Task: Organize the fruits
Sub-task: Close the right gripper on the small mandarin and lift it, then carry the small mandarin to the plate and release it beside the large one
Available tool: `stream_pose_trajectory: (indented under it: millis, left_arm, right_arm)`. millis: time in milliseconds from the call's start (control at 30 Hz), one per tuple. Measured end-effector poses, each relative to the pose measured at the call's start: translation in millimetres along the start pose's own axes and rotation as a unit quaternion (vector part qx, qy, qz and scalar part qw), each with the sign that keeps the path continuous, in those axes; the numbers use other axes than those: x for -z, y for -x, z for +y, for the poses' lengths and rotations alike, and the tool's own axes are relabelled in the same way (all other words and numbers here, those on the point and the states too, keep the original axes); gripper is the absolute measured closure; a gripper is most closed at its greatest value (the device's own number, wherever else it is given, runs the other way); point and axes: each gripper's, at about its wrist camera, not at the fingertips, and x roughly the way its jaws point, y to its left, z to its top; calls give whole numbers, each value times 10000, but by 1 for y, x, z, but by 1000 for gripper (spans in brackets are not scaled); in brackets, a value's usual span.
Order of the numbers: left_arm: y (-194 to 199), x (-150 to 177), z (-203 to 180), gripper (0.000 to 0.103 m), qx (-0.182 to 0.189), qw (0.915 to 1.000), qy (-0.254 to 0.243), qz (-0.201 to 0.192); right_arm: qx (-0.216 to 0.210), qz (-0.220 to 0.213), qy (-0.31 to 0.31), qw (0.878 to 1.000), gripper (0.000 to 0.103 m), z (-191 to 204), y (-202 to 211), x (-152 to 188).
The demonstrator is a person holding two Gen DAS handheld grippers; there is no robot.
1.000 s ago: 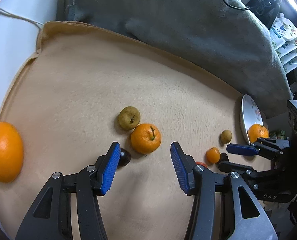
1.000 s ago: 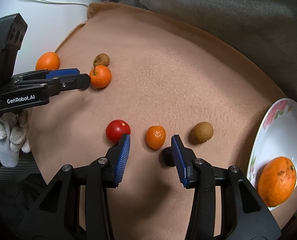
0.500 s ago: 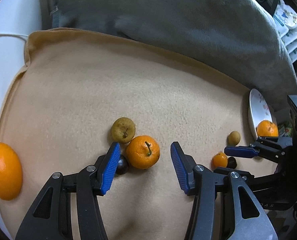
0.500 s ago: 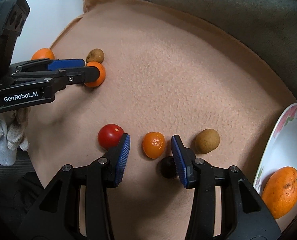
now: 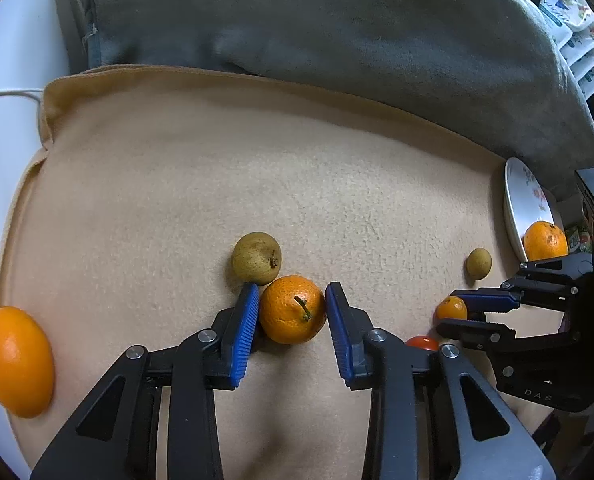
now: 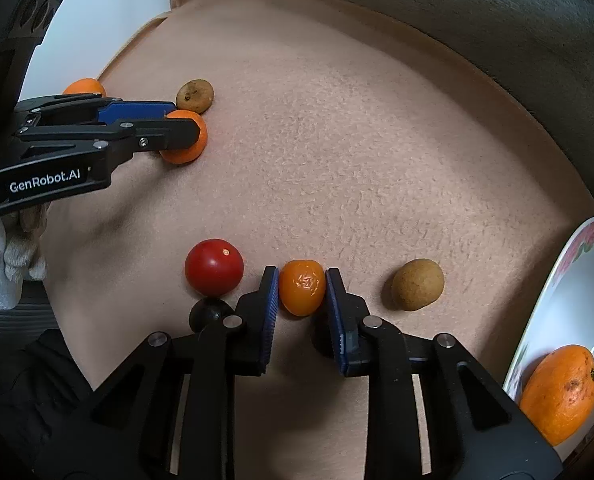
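Observation:
My left gripper is shut on a stemmed mandarin that rests on the tan cloth. A brownish-green pear touches it behind. My right gripper is shut on a small orange kumquat on the cloth. A red cherry tomato lies to its left and a brown longan to its right. A floral plate at the right holds a large orange.
Another orange lies at the cloth's left edge. A dark small fruit sits behind my right gripper's left finger. A grey blanket lies at the back. A white table and cable are beyond the cloth.
Both grippers moved forward and closed: the left on the stemmed mandarin, the right on the small kumquat. The fruits on the cloth stayed in place.

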Motion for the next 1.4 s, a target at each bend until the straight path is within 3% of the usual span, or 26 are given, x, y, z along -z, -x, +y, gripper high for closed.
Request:
stream_pose_trajectory:
  millis: [433,467,600,967,1400]
  left_arm:
    - [15,3,0,71,123,9998,12,-130]
    - [18,3,0,71,133,9998,11,-145]
    - [28,2,-3,71,176,9996,-26,-226]
    - [50,-12,-35,71,347,9980,-231,-465]
    - [47,-29,-101,71,681,9942,-614,-556]
  right_arm:
    - [-140,-300,-188,9993,80,-5,21,0]
    - [-643,35,-155,9978,80,-8,25,1]
    - [-673,-122,-243,9974,80,-15,38,1]
    - [-576,-528,-568,9953,80,-45,83,15]
    - [-180,-996,-1324,9860,80,-115,137,51]
